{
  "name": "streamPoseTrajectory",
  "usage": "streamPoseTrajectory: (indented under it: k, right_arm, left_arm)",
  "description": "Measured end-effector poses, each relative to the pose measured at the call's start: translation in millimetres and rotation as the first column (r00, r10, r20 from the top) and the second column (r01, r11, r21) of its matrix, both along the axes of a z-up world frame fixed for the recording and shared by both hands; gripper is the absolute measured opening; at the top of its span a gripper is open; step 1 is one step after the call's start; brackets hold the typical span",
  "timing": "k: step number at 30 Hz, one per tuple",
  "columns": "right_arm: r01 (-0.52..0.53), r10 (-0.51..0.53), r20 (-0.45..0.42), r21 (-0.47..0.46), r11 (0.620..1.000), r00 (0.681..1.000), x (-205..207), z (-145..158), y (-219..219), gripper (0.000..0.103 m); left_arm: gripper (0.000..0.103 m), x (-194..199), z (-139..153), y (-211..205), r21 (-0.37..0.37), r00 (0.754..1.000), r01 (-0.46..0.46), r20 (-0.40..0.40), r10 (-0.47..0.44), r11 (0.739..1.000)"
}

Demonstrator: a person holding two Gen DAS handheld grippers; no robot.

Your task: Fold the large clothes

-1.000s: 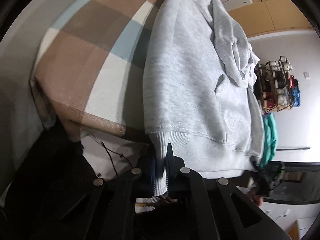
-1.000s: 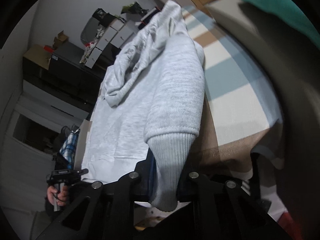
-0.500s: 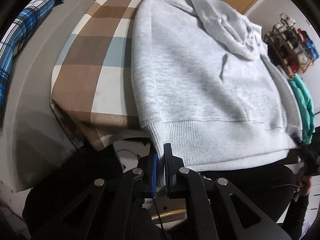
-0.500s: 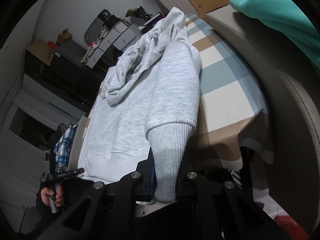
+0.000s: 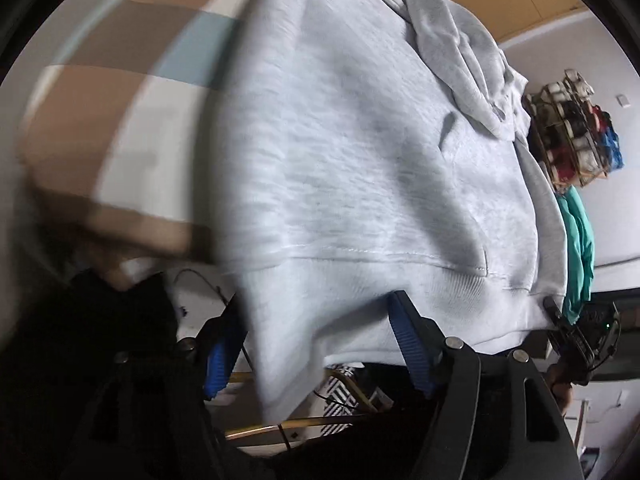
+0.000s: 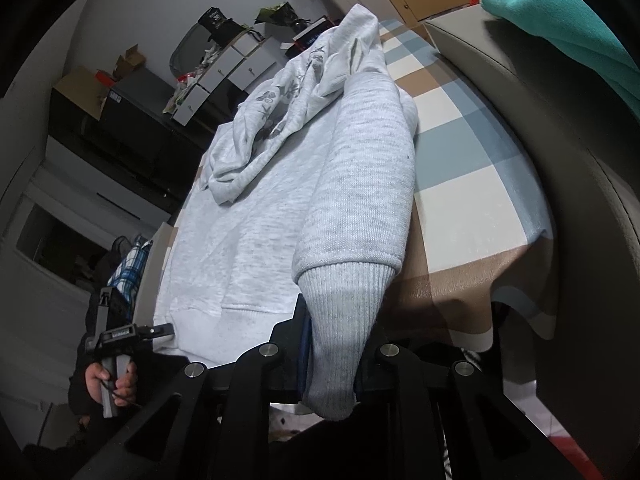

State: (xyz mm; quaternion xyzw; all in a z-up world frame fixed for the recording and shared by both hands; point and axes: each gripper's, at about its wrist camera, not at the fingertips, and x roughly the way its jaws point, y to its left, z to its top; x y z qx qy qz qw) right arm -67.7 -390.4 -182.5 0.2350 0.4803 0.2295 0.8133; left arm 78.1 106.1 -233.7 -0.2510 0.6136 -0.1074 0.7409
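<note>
Gaping left tongs (image 5: pixel 320 344) straddle blurred hoodie (image 5: pixel 360 160) hem; right tongs (image 6: pixel 332 344) pinch cuff (image 6: pixel 340 320).

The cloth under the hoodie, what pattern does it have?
Big checks of brown, cream and pale blue on the cloth, clearest in the right wrist view.

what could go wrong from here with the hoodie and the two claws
1. The left claw is wide open, and the hoodie's hem corner hangs loose over the table edge. Its weight may drag the body askew on the plaid cloth.
2. The right claw is shut on the sleeve cuff only. Pulling hard could stretch the ribbing or shift the whole hoodie.
3. The hood lies bunched, so a fold may trap it unevenly.
</note>
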Motion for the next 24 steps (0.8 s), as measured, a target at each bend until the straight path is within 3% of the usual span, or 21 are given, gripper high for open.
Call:
streamPoseTrajectory:
  k: [5, 7, 9, 12, 15, 18, 24]
  right_arm:
    - [0.008, -0.008, -0.015, -0.003, 1.0, 1.0, 2, -1, 1, 0.019]
    - [0.011, -0.011, -0.016, -0.008, 1.0, 1.0, 2, -1, 1, 0.019]
    - [0.014, -0.014, -0.018, -0.016, 1.0, 1.0, 2, -1, 1, 0.02]
    - [0.012, -0.012, -0.011, -0.011, 1.0, 1.0, 2, 2, 2, 0.02]
    - [0.008, -0.008, 0.024, 0.005, 1.0, 1.0, 1, 9, 3, 0.019]
    - [0.004, -0.005, 0.048, 0.031, 1.0, 0.999, 2, 15, 4, 0.02]
    - [-0.008, 0.007, 0.035, 0.044, 0.999, 0.999, 9, 12, 12, 0.023]
  left_arm:
    - [0.065, -2, 8, -11, 0.029, 0.996, 0.034, 0.08, -0.036, 0.999]
    - [0.057, -4, 12, -13, 0.03, 0.994, 0.03, 0.103, -0.032, 0.999]
    - [0.037, -8, 14, -11, 0.019, 0.994, 0.022, 0.107, -0.024, 1.0]
    - [0.021, -12, 20, -10, 0.005, 0.992, 0.017, 0.121, -0.017, 1.0]
    - [0.012, -15, 29, -13, 0.014, 0.986, 0.036, 0.162, -0.038, 0.999]
    - [0.012, -14, 33, -13, 0.002, 0.985, 0.04, 0.171, -0.04, 0.999]
    - [0.014, -4, 33, -12, -0.093, 0.989, 0.03, 0.15, -0.016, 0.995]
